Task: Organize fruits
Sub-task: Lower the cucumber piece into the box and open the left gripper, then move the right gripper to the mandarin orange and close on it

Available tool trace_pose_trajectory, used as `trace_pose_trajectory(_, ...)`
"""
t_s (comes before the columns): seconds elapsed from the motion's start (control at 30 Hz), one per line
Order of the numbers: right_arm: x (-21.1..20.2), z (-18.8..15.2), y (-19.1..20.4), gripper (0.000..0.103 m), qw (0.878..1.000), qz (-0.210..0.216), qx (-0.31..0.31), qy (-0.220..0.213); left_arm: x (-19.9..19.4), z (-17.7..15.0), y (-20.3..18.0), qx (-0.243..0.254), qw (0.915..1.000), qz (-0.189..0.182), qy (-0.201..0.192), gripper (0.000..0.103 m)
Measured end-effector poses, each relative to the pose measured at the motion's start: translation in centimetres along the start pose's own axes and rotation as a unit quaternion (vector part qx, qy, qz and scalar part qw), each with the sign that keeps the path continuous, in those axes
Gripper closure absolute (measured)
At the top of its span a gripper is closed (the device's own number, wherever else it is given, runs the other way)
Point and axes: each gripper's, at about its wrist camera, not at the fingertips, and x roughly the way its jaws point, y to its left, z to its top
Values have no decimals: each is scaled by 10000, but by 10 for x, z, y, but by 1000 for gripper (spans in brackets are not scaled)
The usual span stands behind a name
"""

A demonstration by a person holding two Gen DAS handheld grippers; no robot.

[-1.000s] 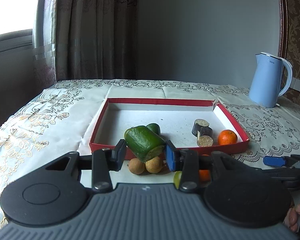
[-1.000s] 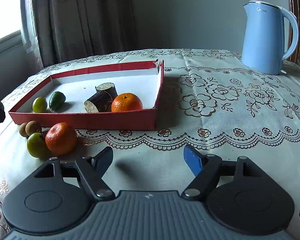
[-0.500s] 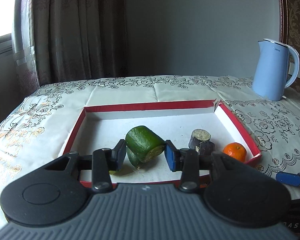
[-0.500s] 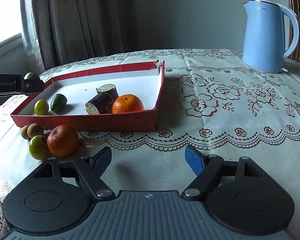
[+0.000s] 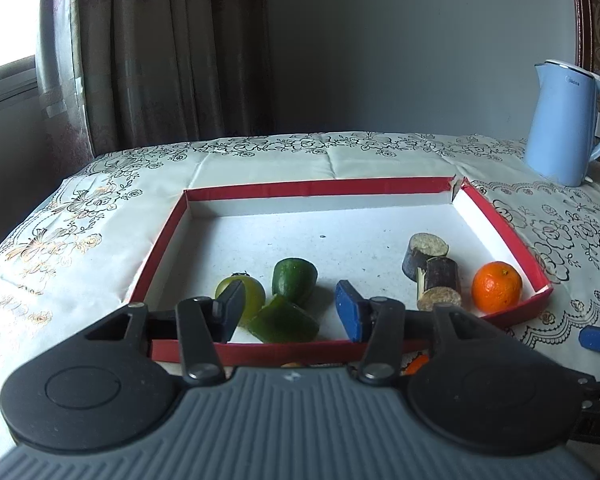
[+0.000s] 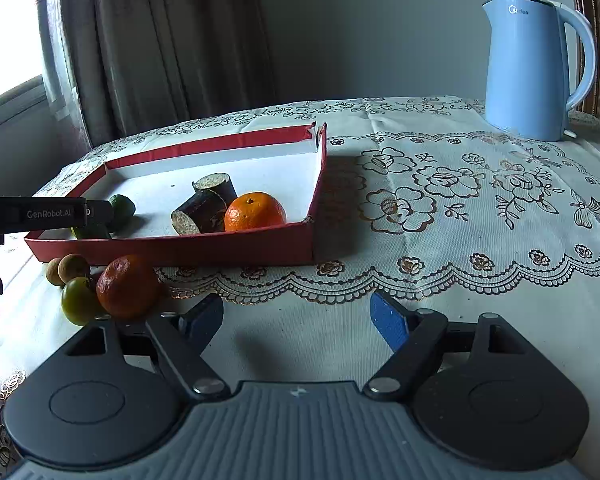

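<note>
A red-walled tray (image 5: pixel 164 236) holds a green cucumber piece (image 5: pixel 282 322) at its near edge, a small green fruit (image 5: pixel 294 280), a yellow-green fruit (image 5: pixel 252 294), two dark sugarcane pieces (image 5: pixel 432 270) and an orange (image 5: pixel 496 286). My left gripper (image 5: pixel 290 306) is open just above the cucumber piece, which lies free between the fingers. My right gripper (image 6: pixel 296 320) is open and empty over the cloth in front of the tray (image 6: pixel 180 246). An orange (image 6: pixel 126 286), a green fruit (image 6: pixel 78 300) and two brown fruits (image 6: pixel 70 268) lie outside it.
A light blue kettle (image 6: pixel 532 68) stands at the back right on the lace tablecloth (image 6: pixel 460 200). A curtain (image 5: pixel 160 52) hangs behind the table's far left. The left gripper's body (image 6: pixel 44 214) reaches over the tray's left end.
My left gripper carried the cucumber piece forward over the tray wall, lowered it and opened; the piece now lies in the tray. My right gripper has barely moved.
</note>
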Motion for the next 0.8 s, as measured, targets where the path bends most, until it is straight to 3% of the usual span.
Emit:
trace_pose_trajectory(0.03,0,0,0,22,10000,-5,-7,3,-6,0,3,-41,10000,2,-47,49)
trace_pose_trajectory(0.1,0,0,0,22,10000,-15,-22,7,-22,-4,10,-111,9997,65,-185,24)
trace_pose_trajectory(0.2,1,0,2,22,10000,-50,-75,25,-49,-15,25,-209,9990,214,-340,8)
trace_pose_trajectory(0.4,2,0,6,22,9997,-130,-218,60,-86,-50,69,-614,9965,437,-349,0)
trace_pose_trajectory(0.63,-16,-5,26,22,9975,405,-465,-357,-83,-81,102,-889,9929,784,-123,0)
trace_pose_trajectory(0.8,-15,-7,60,22,9930,301,-1064,-404,-79,-90,111,-1030,9926,637,-12,0)
